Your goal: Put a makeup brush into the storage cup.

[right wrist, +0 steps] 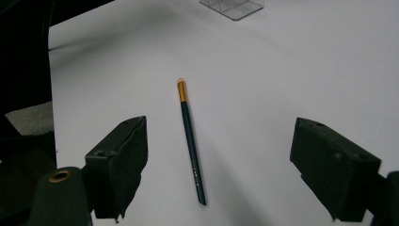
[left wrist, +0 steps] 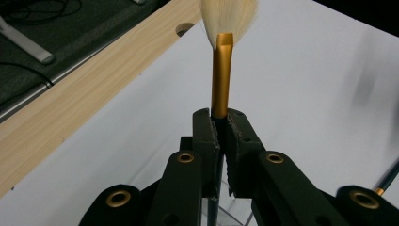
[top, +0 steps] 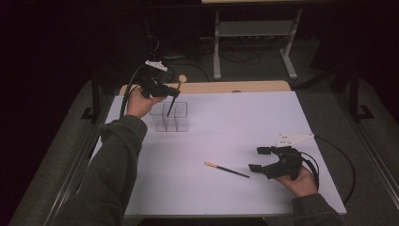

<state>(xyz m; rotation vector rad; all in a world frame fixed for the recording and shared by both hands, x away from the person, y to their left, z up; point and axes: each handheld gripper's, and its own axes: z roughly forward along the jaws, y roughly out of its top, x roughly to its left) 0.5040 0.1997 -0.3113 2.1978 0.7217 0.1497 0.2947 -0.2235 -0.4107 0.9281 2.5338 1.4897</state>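
My left gripper (top: 165, 92) is shut on a brush (top: 171, 101) with a dark handle, a gold ferrule and pale bristles. It holds the brush upright and tilted, with the handle end down in a clear compartment box (top: 170, 117). In the left gripper view the jaws (left wrist: 220, 122) clamp the brush (left wrist: 221, 75) just below the ferrule, and the box's rim (left wrist: 226, 214) shows beneath. A second brush (top: 227, 169) lies flat on the white sheet. My right gripper (top: 257, 158) stands open just right of it. In the right gripper view that brush (right wrist: 192, 146) lies between the spread jaws (right wrist: 221, 129).
A white sheet (top: 244, 127) covers the table, with a wooden strip (top: 226, 87) along the far edge. The clear box (right wrist: 233, 7) sits far ahead in the right gripper view. A metal stand (top: 254, 37) is on the floor beyond the table.
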